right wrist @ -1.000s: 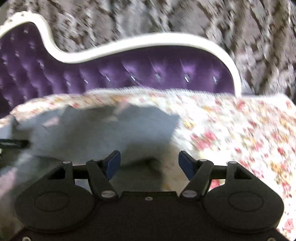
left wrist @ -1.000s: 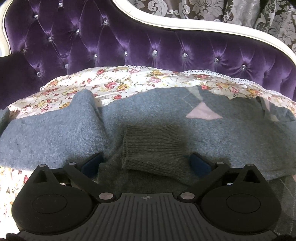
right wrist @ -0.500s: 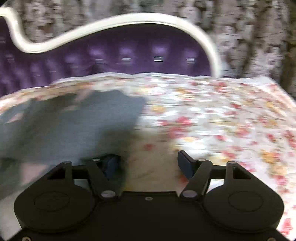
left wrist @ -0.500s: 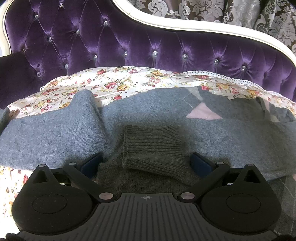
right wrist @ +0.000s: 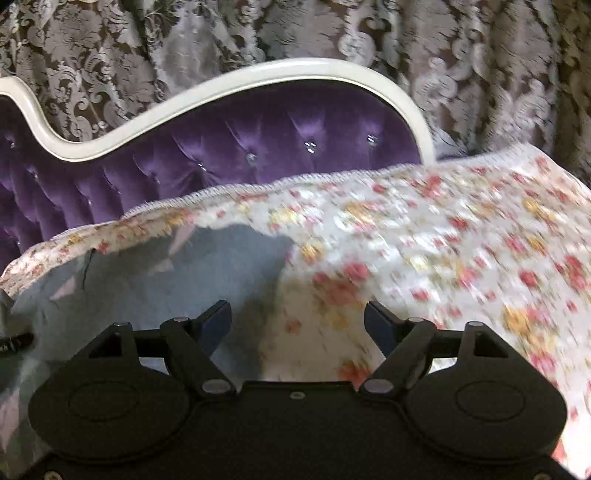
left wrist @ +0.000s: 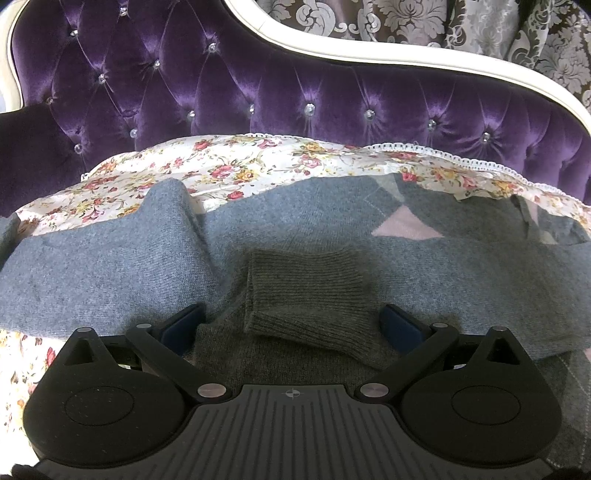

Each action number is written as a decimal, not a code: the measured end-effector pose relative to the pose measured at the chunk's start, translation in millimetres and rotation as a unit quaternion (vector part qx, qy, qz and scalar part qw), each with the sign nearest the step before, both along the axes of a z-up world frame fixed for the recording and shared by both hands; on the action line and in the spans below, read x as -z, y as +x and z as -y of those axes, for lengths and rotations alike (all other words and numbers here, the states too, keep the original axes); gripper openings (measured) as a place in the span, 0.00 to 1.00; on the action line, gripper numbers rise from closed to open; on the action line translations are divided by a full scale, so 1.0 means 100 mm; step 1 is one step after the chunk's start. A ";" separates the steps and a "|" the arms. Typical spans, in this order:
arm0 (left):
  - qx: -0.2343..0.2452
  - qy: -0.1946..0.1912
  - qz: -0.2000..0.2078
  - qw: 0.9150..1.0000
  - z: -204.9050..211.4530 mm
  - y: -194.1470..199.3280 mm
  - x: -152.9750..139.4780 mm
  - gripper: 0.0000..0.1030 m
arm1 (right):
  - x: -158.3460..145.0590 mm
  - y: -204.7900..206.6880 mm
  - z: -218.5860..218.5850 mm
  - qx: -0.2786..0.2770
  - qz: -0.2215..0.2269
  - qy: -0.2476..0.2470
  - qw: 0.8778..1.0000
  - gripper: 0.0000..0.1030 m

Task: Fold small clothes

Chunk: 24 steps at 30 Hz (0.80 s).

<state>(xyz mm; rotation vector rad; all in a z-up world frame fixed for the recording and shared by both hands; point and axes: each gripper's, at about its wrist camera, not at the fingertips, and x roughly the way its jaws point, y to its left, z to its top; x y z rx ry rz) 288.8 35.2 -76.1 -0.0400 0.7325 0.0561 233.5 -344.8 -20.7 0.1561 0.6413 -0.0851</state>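
**Grey sweater spread on floral sheet, both grippers open**

Left wrist view: grey knit sweater (left wrist: 424, 266) lies flat on the floral sheet (left wrist: 229, 173), spread across most of the width. Darker ribbed cuff (left wrist: 310, 291) of a sleeve is folded in over the body and sits between the fingers of the left gripper (left wrist: 291, 325). Jaws stand wide, blue pads either side of the cuff, apparently not pressing it; nothing gripped. Pale pink diamond patch (left wrist: 406, 225) on the sweater, up right. Purple tufted headboard (left wrist: 258, 85) with white frame behind; patterned curtain (left wrist: 406, 22) above.

Right wrist view, motion-blurred: right gripper (right wrist: 297, 325) sits over the sweater's right edge, where grey knit (right wrist: 207, 269) meets bare sheet. Its jaws have just been opening and stand wide, nothing between the pads, nothing held. Small dark bit at the far left edge, cannot tell what.

No brand, label or readable writing visible anywhere.
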 end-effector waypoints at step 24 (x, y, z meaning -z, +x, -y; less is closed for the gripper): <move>-0.004 0.002 0.002 1.000 0.02 -0.01 0.00 1.00 | 0.18 0.50 -0.01 -0.032 -0.021 -0.039 0.998 0.78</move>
